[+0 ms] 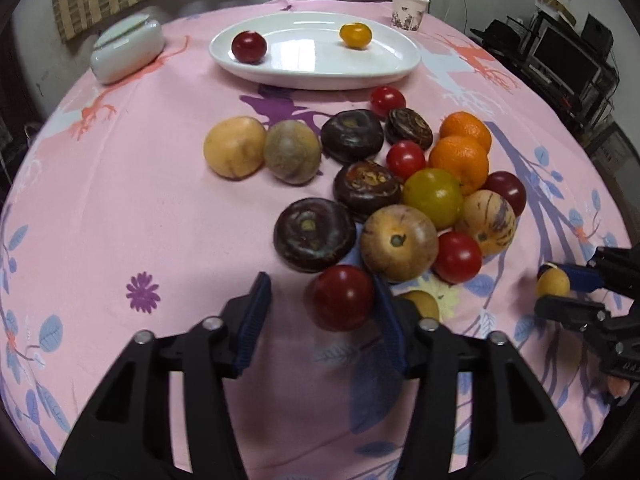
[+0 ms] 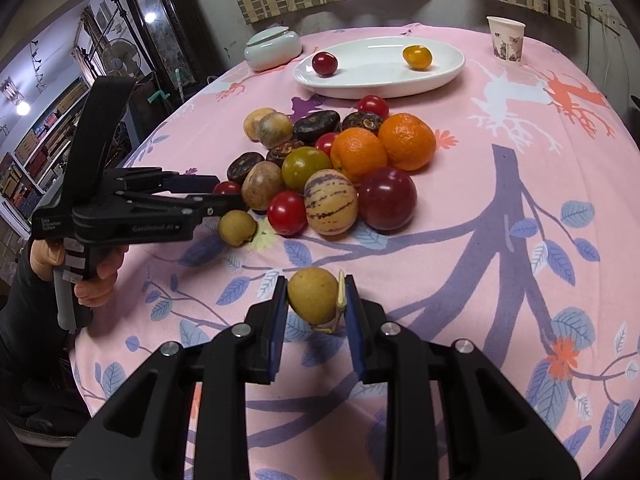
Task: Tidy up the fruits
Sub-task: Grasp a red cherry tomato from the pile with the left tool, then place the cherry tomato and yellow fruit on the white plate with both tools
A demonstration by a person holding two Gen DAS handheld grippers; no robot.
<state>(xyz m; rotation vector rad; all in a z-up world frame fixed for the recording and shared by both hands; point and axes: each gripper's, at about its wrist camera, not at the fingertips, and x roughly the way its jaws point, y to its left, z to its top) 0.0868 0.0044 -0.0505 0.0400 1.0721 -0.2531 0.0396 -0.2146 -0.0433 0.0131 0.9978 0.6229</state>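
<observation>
Left side first. The left gripper (image 1: pixel 320 300) points down at the near edge of the fruit pile (image 1: pixel 400 184). A red cherry tomato (image 1: pixel 343 297) lies between its fingers. It touches the right-hand pad, while a clear strip of pink tablecloth (image 1: pixel 140 208) shows between it and the left-hand pad. The fingers stand partly apart and grip nothing yet. The tomato is round, so no long axis governs the approach. The deciding relation is that it sits off-centre in the gap, toward the right-hand pad. In my judgement, closing from here will push it sideways unless the gripper shifts across first. A small tan longan (image 1: pixel 420 302) lies just behind that finger and could be nudged.

Centre. The white oval plate (image 1: pixel 316 76) stands beyond the pile, well apart from both grippers, and carries a dark red fruit (image 1: pixel 249 46) and a yellow-orange one (image 1: pixel 355 35).

Right side. The right gripper (image 2: pixel 316 300) is closed on a second tan longan (image 2: pixel 313 294), whose pale stem lies against the right-hand pad, and holds it just above the cloth. The plate (image 2: pixel 380 80) lies straight ahead of it, beyond the pile.
</observation>
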